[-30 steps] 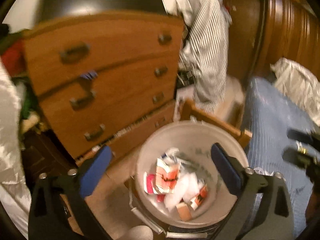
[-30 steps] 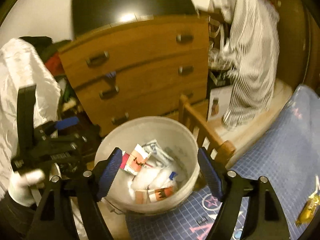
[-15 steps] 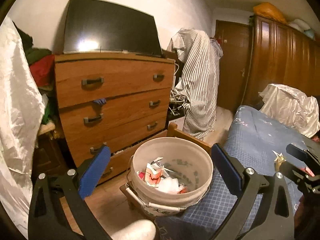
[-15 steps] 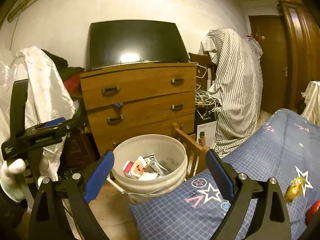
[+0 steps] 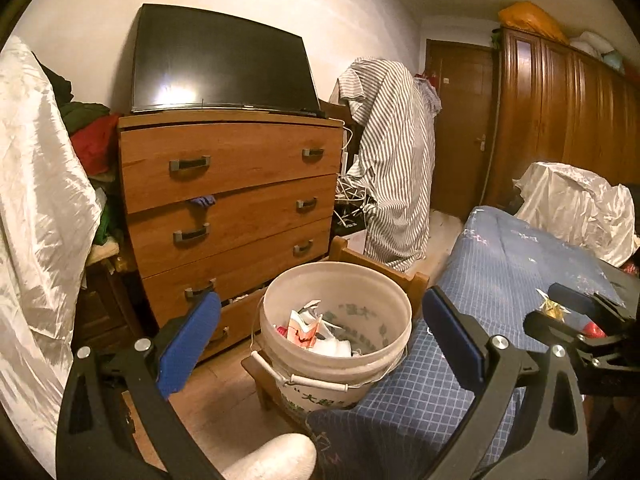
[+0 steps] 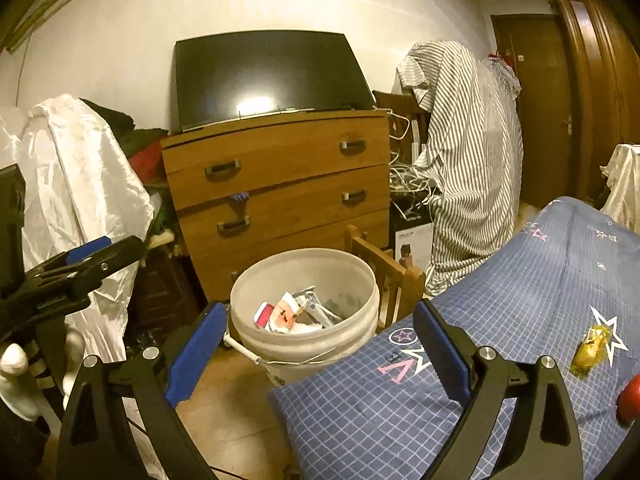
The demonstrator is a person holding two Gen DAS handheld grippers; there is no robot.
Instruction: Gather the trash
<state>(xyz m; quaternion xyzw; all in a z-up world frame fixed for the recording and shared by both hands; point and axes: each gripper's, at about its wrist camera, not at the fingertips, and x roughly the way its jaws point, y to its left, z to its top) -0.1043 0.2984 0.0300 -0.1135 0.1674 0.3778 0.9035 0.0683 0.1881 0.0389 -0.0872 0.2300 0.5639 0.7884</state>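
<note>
A white plastic bucket (image 5: 332, 384) (image 6: 304, 360) stands on the floor against the bed corner, holding crumpled wrappers and paper trash (image 5: 308, 326) (image 6: 288, 316). My left gripper (image 5: 320, 300) is open and empty, pulled back from the bucket. My right gripper (image 6: 320, 312) is also wide open with nothing between its blue pads. On the blue checked bedspread (image 6: 520, 300) lies a yellow wrapper (image 6: 592, 346) (image 5: 554, 308), with a red object (image 6: 630, 400) beside it at the right edge. Each gripper shows in the other's view: the right gripper (image 5: 576, 320), the left gripper (image 6: 80, 260).
A wooden dresser (image 5: 240, 184) with a dark TV (image 5: 220, 64) on top stands behind the bucket. A low wooden chair (image 5: 400, 276) is beside the bucket. A striped cloth (image 5: 392, 168) hangs to the right and white satin fabric (image 5: 36, 200) to the left. A white-socked foot (image 5: 272, 460) shows below.
Both grippers have drawn back from just above the bucket and tilted upward, so the bucket looks smaller and farther away. The right jaws have spread a little wider.
</note>
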